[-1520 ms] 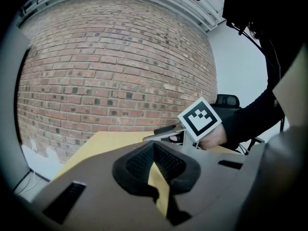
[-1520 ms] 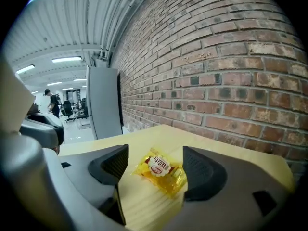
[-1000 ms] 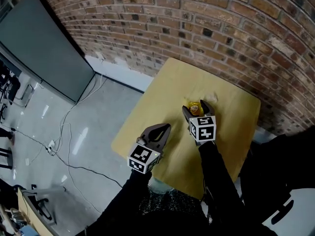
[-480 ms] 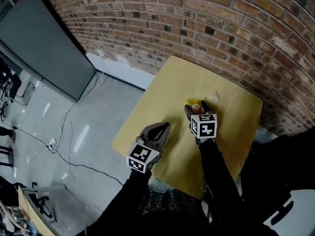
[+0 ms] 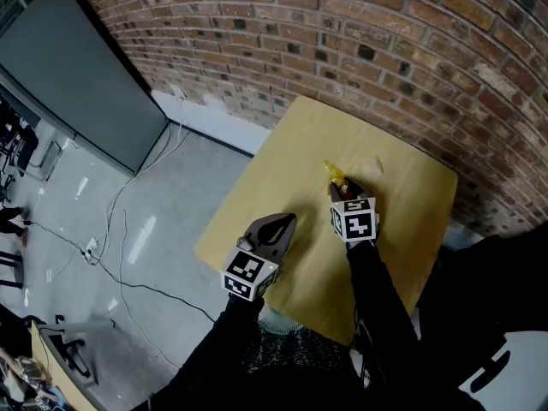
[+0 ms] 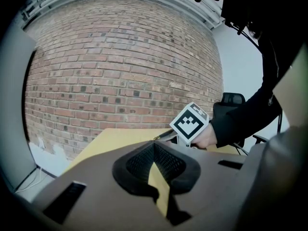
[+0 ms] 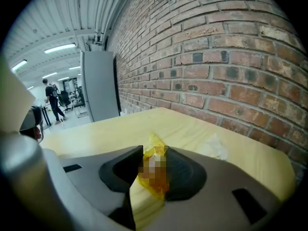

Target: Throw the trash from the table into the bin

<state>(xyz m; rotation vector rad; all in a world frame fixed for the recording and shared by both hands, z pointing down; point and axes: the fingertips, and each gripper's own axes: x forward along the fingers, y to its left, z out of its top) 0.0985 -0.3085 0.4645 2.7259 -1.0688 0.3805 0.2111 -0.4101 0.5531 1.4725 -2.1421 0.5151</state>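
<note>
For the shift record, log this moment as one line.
right gripper: jaws just closing, shut on yellow wrapper | left gripper: shut, empty | white scrap: on table | bin: not in view

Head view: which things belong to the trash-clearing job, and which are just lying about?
Job: yellow wrapper, pinched by the right gripper, whose jaws have just been closing; crumpled pale scrap on the table; left gripper, shut, empty. No bin in view.
Lying about: floor cables; grey panel by the brick wall.
</note>
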